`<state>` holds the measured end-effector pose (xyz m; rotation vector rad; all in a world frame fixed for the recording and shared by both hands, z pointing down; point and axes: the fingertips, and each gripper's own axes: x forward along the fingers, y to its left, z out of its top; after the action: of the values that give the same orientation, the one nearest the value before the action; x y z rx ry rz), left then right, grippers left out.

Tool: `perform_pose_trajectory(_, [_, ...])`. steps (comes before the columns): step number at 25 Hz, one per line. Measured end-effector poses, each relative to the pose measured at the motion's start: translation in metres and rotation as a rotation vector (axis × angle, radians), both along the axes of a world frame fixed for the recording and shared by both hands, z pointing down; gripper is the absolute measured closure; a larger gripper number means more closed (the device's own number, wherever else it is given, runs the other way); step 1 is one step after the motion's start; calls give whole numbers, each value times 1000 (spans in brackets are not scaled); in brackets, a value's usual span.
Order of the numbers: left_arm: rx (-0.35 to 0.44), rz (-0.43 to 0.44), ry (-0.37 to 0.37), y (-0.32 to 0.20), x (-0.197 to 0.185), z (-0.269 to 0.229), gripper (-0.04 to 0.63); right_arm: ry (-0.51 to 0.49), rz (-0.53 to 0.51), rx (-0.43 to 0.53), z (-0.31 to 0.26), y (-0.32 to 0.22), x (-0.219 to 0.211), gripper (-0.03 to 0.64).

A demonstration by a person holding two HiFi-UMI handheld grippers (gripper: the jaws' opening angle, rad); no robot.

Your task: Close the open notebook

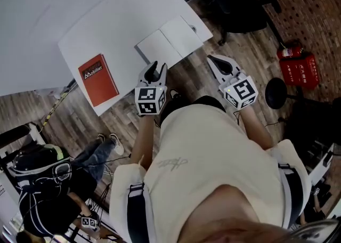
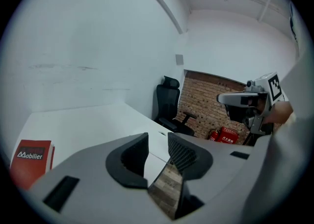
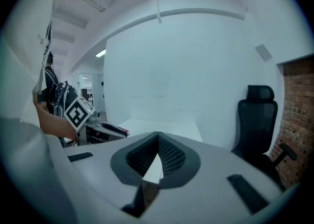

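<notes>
Two tools hang just short of the worktop's near corner in the head view. The left tool point(image 1: 155, 69) points at the near edge of the open notebook point(image 1: 171, 41), which lies flat with both blank pages up at that corner of the white worktop point(image 1: 122, 18). The right tool point(image 1: 217, 61) sits off the corner, over the wooden floor point(image 1: 250, 61) and near the notebook's right page. Neither touches it, so I judge the step in hand to be the approach, with the closing itself not yet begun. A red book point(image 1: 98, 79) lies well apart to the left, and its cover reads "Mobilier" in white. Beside a fire extinguisher point(image 1: 289, 51) on the floor stands a red box point(image 1: 299, 70) with white characters too small to read, and the print on the person's pale shirt point(image 1: 213, 151) is too faint to make out. In the left gripper view the jaws stand apart with nothing between them; past the gap show a pale page and the floor, and the "Mobilier" cover shows again at lower left. In the right gripper view the jaws meet at their tips, holding nothing, and the worktop lies ahead. The next move, as I see it, calls for a tip slipped under the outer edge of one page or cover, then a swing over the spine onto the other half.
</notes>
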<state>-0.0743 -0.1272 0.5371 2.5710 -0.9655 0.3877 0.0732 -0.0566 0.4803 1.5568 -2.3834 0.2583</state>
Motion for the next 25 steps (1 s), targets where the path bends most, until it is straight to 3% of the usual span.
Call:
perform_pose_trajectory(3, [-23, -28, 19, -2, -7, 0, 465, -29, -43, -3, -3, -17, -16, 609])
perform_pose_trajectory(13, [-74, -179, 35, -17, -48, 11, 465, 4, -214, -36, 6, -61, -53, 609])
perform_pose_trajectory(22, [-76, -346, 25, -31, -55, -3, 465, -18, -373, -7, -2, -101, -53, 609])
perform_pose_trajectory(25, [-58, -382, -9, -40, -50, -11, 465, -10, -423, 19, -6, -117, -47, 609])
